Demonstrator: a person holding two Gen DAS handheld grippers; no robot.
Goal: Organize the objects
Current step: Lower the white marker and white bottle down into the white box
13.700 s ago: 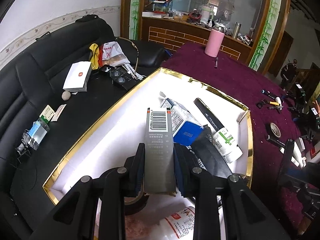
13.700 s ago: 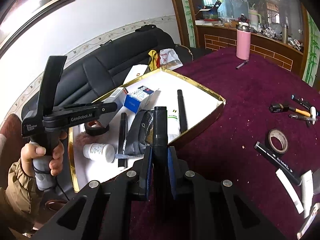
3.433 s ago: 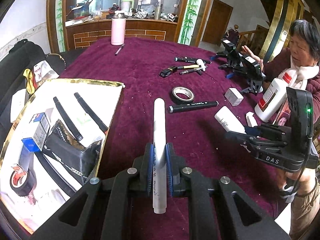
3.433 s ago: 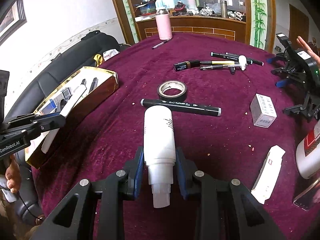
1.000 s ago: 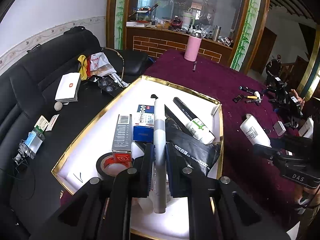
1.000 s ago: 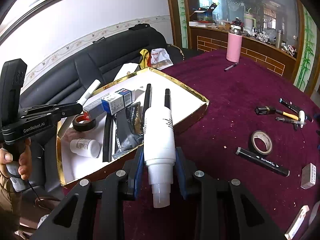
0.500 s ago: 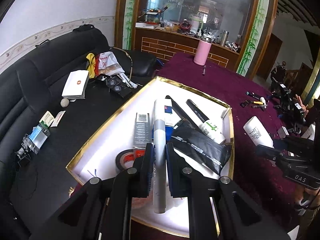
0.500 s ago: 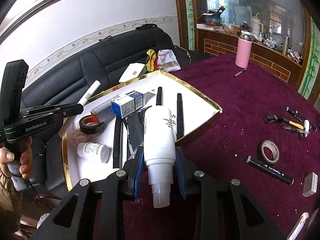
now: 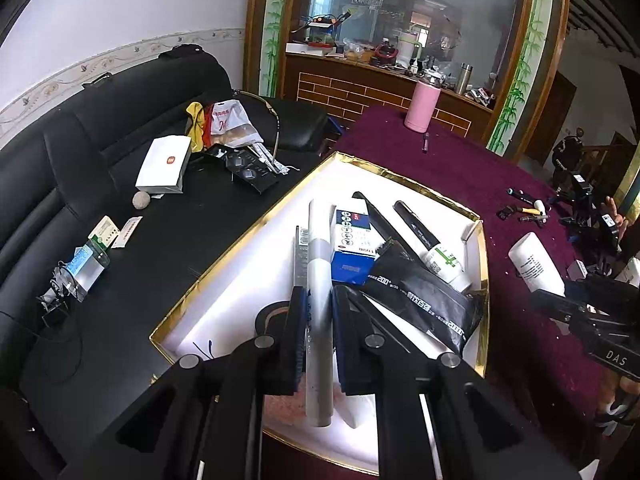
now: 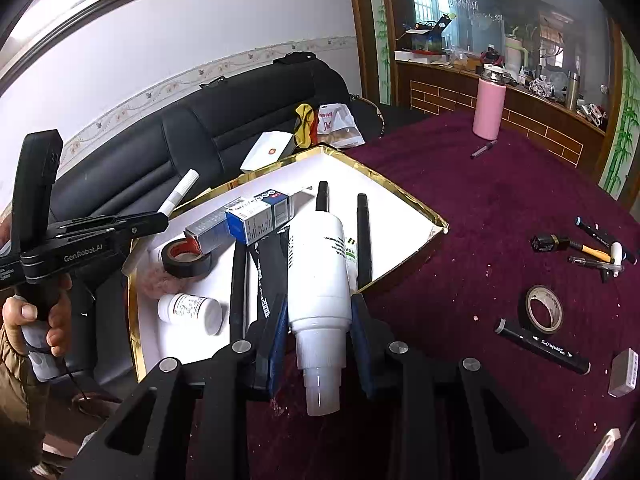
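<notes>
While the left gripper (image 9: 319, 322) hangs above the near part of the gold-edged box (image 9: 484, 264), its jaws are pressed together on a thin silver-white tube (image 9: 319, 276), which points forward over the box contents. Under it lie a blue and white carton (image 9: 352, 240), a black pouch (image 9: 424, 300), a roll of black tape (image 10: 187, 258) and a small white jar (image 10: 190, 312) on the white floor of the box. The right gripper (image 10: 319, 334) is clamped on a white bottle (image 10: 319, 276), with the cap end toward the camera. This bottle is over the near edge of the box, where the box meets the purple tablecloth (image 10: 480, 216). On the cloth, well apart from the box, lie a black marker (image 10: 542, 346) and another tape roll (image 10: 543, 309), just beside each other
</notes>
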